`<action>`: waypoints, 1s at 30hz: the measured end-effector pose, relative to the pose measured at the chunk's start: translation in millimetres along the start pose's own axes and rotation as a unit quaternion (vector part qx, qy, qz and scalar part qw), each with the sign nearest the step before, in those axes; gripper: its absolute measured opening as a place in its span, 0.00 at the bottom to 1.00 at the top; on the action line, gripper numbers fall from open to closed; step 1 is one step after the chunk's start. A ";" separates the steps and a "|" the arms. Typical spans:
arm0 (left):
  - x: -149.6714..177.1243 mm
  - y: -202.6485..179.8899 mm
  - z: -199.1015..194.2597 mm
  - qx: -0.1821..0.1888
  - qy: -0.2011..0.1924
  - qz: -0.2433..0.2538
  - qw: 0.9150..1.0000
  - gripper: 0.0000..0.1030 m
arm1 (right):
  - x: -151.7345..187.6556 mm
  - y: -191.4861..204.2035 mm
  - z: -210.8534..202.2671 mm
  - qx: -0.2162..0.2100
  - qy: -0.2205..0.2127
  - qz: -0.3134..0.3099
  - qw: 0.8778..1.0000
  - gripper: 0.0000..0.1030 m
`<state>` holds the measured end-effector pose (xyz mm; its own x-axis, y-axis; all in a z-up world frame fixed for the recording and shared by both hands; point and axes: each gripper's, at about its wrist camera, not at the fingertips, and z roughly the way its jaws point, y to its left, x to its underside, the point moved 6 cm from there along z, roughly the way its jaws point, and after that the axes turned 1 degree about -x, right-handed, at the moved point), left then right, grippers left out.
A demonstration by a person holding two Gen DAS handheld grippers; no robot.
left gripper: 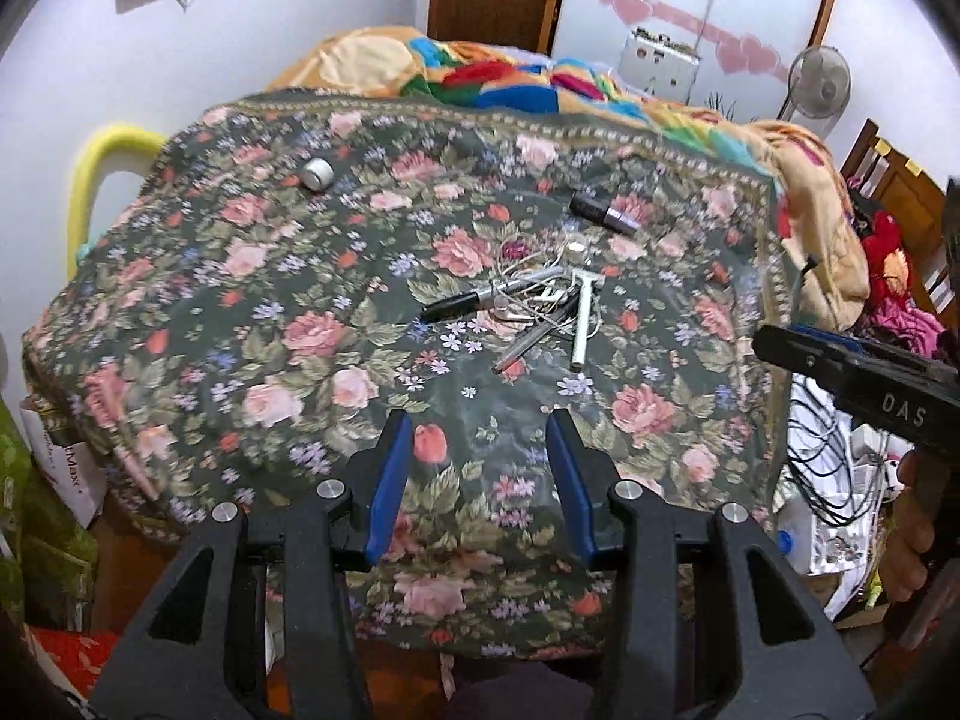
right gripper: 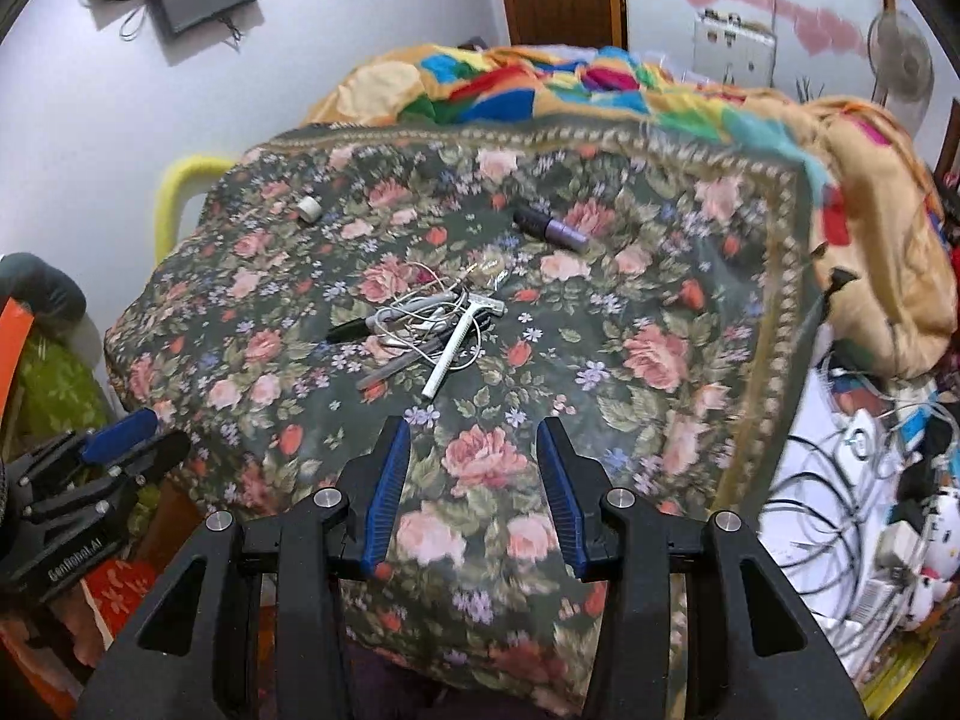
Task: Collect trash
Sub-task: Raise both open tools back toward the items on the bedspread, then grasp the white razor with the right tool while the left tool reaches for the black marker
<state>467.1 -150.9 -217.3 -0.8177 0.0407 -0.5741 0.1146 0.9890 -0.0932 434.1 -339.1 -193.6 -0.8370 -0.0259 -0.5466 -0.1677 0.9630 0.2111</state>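
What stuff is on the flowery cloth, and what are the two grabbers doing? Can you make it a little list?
surface: floral cloth
middle pile: black marker, white earphone cord, white razor, pens, tangled together
far left: small tape roll, alone
far right: dark tube with purple band, lying down
left gripper: open, empty, short of the pile
right gripper: open, empty, short of the pile

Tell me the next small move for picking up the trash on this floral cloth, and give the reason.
Probably ease the right hand-held gripper forward and down toward the white razor, whose handle end points toward it. Both hand-held grippers are open and empty, short of the pile; the razor lies over the tangled white cord and pens, so it looks the easiest piece to lift first. The left hand-held gripper can wait.
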 end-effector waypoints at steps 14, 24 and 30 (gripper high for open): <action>5.8 7.6 98.2 0.005 0.061 0.001 0.998 0.44 | -31.3 -1.3 133.1 -0.042 0.076 0.050 0.995 0.32; 2.3 -3.4 125.9 0.016 0.077 0.037 0.996 0.44 | -39.8 -6.6 150.3 -0.028 0.069 0.050 0.996 0.09; -27.8 -5.5 128.6 0.039 0.056 0.044 0.997 0.44 | -42.9 -22.4 124.3 -0.014 0.041 0.042 0.998 0.08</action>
<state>561.8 -175.8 -305.4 -0.8601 0.1464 -0.4888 0.2284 0.9670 -0.1124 538.5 -326.2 -275.6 -0.8883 0.0315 -0.4582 -0.1090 0.9547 0.2770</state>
